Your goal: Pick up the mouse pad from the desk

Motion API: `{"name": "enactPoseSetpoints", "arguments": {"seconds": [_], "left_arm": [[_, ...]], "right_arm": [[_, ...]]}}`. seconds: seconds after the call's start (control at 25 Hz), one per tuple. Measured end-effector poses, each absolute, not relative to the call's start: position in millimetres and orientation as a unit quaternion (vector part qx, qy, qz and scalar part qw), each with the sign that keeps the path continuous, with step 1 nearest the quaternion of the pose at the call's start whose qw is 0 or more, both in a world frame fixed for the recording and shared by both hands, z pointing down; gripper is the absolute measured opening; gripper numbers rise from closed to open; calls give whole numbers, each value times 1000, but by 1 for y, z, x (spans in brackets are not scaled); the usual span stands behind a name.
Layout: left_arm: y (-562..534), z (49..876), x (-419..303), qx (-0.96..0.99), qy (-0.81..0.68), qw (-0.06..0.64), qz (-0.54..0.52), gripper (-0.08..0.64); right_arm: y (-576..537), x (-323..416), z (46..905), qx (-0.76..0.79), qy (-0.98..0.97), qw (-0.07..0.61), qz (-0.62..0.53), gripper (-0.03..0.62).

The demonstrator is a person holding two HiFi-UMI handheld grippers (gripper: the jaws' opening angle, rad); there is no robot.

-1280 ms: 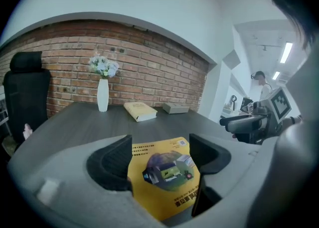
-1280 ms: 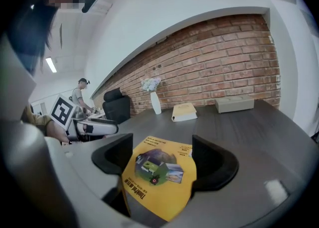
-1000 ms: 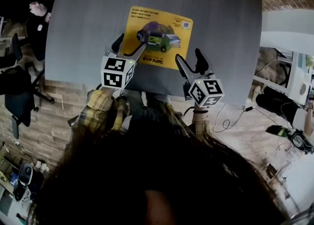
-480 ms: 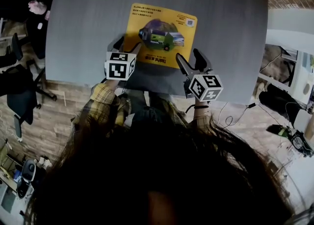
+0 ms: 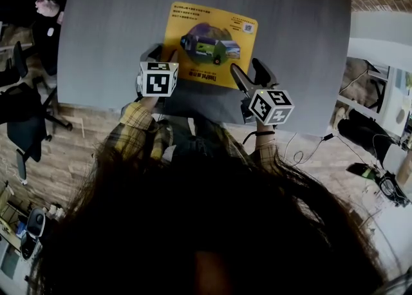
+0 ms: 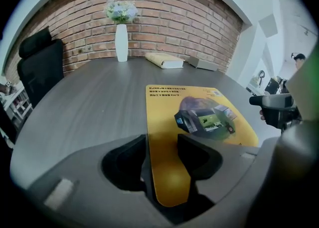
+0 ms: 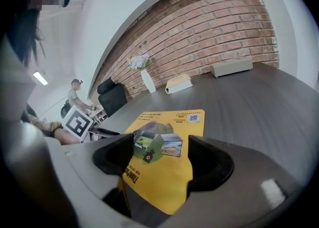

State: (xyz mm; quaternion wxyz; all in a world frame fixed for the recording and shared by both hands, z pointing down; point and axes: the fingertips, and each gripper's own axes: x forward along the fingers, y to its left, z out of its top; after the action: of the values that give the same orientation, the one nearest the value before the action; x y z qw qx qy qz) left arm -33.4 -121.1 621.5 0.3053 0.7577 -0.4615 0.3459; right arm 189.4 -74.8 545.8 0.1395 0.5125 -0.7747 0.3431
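Observation:
A yellow mouse pad (image 5: 209,42) with a printed picture lies flat on the grey desk (image 5: 109,23). My left gripper (image 5: 164,55) is low at its near left corner. In the left gripper view the jaws (image 6: 162,142) straddle that corner of the mouse pad (image 6: 199,107); they have just been closing, and a gap still shows beside the pad. My right gripper (image 5: 250,71) stands open at the near right corner. In the right gripper view that corner of the mouse pad (image 7: 172,170) lies between its wide jaws (image 7: 160,147).
At the desk's far side stand a white vase with flowers (image 6: 121,35), a book (image 6: 164,60) and a flat grey box (image 6: 202,63). A black office chair (image 6: 40,67) is at the left. The desk's front edge runs just behind both grippers.
Both grippers have come down toward the pad's near edge. The left one has tipped downward onto the near left corner, and its jaws have narrowed around it.

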Motion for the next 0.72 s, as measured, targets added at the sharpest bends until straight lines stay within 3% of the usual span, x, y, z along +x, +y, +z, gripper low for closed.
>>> {"name": "enactPoseSetpoints", "arguments": {"seconds": [0.72], "left_arm": [[-122, 620, -33, 741, -469, 312, 366, 184]], "right_arm": [[-62, 205, 578, 463, -714, 146, 504, 334]]}}
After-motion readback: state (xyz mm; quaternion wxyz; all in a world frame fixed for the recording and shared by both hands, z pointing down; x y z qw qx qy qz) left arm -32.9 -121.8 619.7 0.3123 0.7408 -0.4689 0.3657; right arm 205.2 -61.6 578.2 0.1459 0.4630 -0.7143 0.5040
